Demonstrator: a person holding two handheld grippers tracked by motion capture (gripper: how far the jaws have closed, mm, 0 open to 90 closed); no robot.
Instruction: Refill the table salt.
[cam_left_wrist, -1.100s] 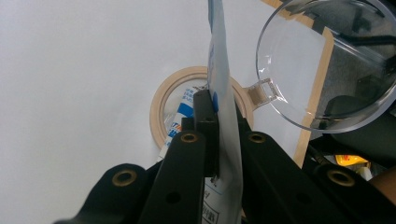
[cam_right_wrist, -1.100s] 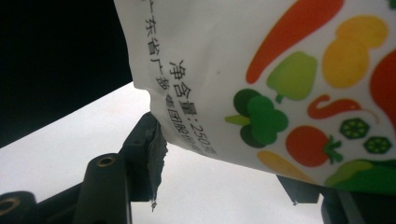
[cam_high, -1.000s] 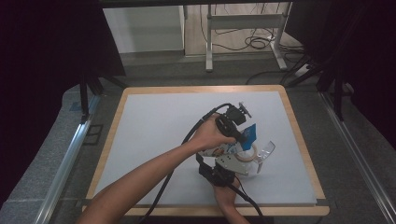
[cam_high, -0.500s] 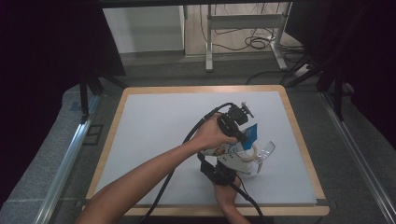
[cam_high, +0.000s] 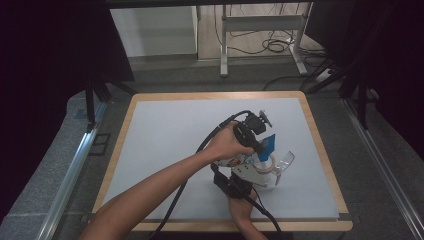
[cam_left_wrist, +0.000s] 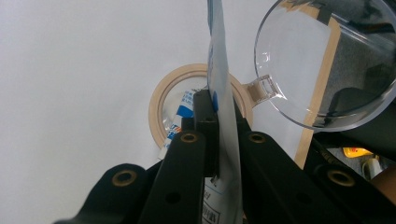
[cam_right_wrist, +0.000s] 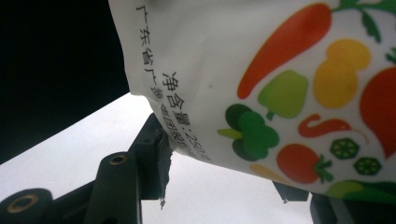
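The right gripper (cam_right_wrist: 224, 186), jaws just eased slightly closer, clasps the printed pouch (cam_right_wrist: 280, 93) above the mat (cam_high: 165, 150); the left gripper (cam_left_wrist: 218, 135) pinches a thin sachet (cam_left_wrist: 217, 56) over the jar (cam_left_wrist: 201, 107); both hands steady; loading seems imminent.

On the white pouch (cam_right_wrist: 261, 88) in the right gripper view, beside printed vegetables, we read black Chinese characters: "广东省广" in one line and "净含量: 250" in the next. In the left gripper view we see blue lettering on the packet (cam_left_wrist: 219, 70), too small to read.
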